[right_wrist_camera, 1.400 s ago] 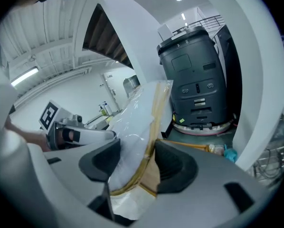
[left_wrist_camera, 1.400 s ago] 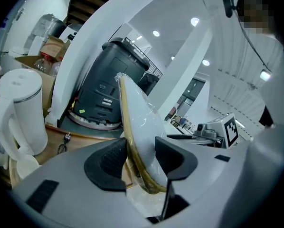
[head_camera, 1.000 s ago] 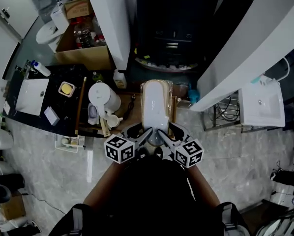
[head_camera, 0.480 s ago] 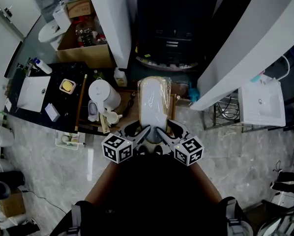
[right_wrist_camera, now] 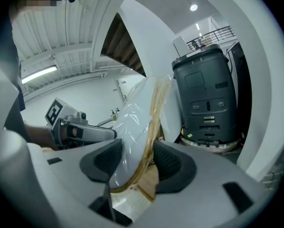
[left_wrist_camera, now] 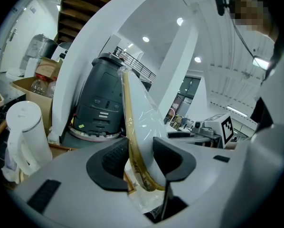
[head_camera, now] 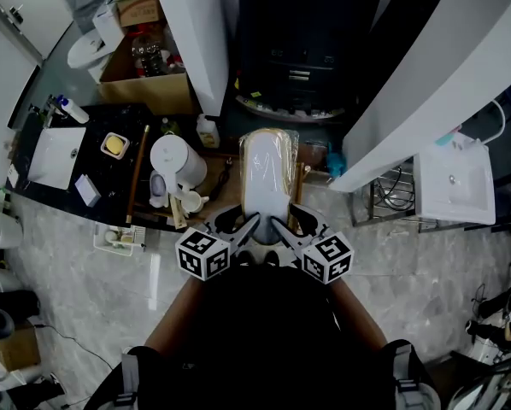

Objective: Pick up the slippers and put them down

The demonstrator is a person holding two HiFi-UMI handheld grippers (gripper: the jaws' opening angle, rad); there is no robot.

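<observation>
Left gripper view showed my left claw (left_wrist_camera: pixel 141 158) just closing on the wrapped slippers (left_wrist_camera: pixel 144 113), held aloft. My right claw (right_wrist_camera: pixel 137 161) pinched them too (carry step, I judged). Next: lower gently, release.

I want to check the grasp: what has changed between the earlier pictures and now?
The left claw has just been closing a little further on the wrapped slippers held in it. The right claw keeps its grip on them, and the slippers stay where they were.
</observation>
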